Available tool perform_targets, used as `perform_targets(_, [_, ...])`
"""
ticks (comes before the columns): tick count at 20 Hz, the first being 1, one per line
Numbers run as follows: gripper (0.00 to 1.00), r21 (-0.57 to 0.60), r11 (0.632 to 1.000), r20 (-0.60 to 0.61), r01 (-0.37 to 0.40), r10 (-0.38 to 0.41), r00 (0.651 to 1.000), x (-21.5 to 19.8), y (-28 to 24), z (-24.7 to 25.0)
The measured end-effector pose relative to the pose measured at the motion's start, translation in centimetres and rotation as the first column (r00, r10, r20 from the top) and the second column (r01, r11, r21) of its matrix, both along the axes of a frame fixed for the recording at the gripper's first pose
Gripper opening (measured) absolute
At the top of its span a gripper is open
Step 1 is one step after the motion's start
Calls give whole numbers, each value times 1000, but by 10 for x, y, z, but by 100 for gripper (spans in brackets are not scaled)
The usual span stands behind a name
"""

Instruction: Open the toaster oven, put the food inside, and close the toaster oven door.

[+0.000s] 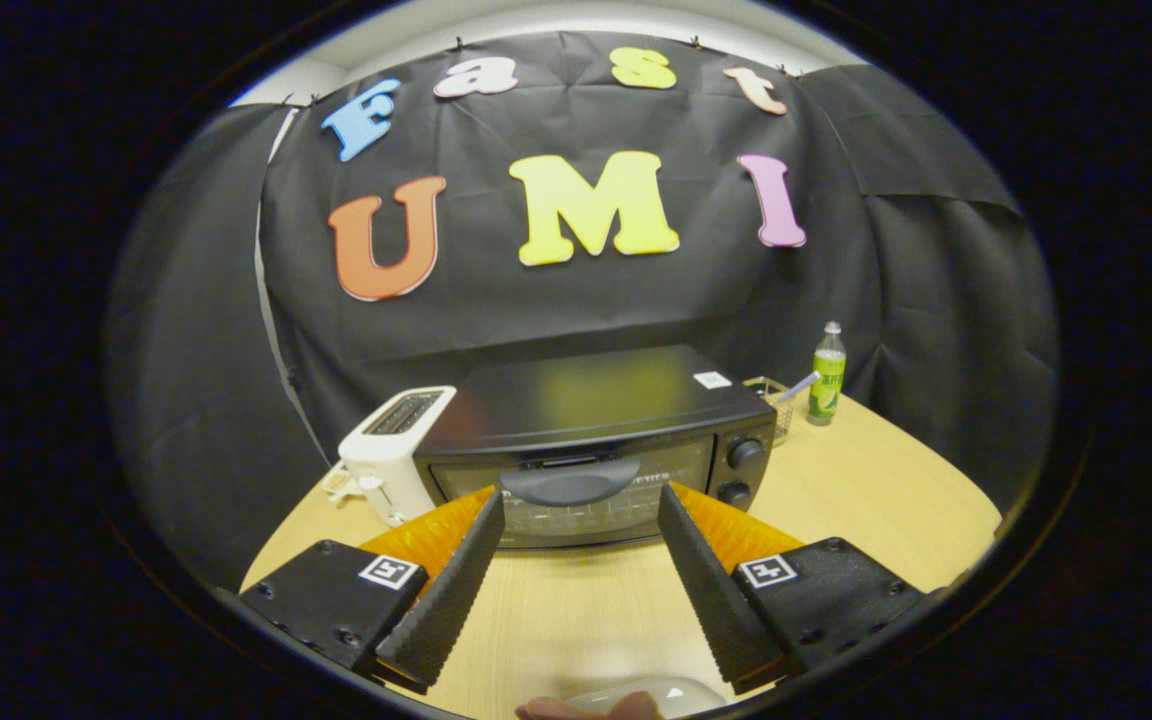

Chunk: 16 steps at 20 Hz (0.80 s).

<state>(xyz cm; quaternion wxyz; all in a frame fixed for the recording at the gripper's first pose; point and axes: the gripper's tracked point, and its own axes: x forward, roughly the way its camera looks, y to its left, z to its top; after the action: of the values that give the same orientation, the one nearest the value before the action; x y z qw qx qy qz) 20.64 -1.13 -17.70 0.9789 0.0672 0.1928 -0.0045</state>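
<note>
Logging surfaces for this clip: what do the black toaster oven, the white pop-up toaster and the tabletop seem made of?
Black toaster oven: likely painted metal, its semi-gloss top mirroring colours; door apparently glass.
White pop-up toaster: probably plastic, smooth and matte.
Tabletop: pale wood or laminate with faint grain.
The gripper is open, just short of the oven door.

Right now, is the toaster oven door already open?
No, the toaster oven door is shut flat against its front, and the open gripper holds nothing.
</note>
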Motion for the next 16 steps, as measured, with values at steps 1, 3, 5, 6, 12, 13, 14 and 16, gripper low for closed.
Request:
perform_targets(1, [100, -6, 1000, 36, 1, -1, 999, -7, -2, 18])
perform_targets(3, [100, -22, 1000, 88, 0, 2, 996, -26, -2, 49])
perform_targets(5, [100, -17, 1000, 131, -10, 12, 991, -47, -1, 78])
perform_targets(6, [100, -9, 1000, 162, -17, 18, 987, -58, 0, 94])
perform_targets(12, [100, -11, 999, 300, -36, 37, 953, -135, -3, 160])
perform_targets(13, [100, -17, 999, 309, -33, 37, 950, -147, -4, 165])
perform_targets(14, [100, -20, 999, 316, -30, 35, 948, -159, -7, 166])
perform_targets(16, [100, -19, 999, 329, -31, 36, 944, -182, -7, 167])
